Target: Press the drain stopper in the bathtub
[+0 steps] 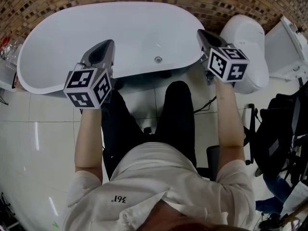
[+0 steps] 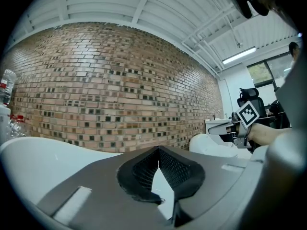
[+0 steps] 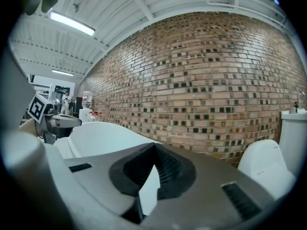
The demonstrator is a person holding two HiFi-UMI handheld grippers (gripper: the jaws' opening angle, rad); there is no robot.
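stopper (image 1: 158, 59) on tub (image 1: 57, 37) floor, near rim's middle. left gripper (image 1: 109, 43) and right gripper (image 1: 200, 32) flank it above that rim, tips together, empty, probably to press with.

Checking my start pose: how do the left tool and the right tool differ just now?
The left tool hangs over the bathtub's near rim; the right tool sits at its right end, beside the toilet. The left tool is held nearer the person; the right tool reaches farther forward. Both are shut and empty.
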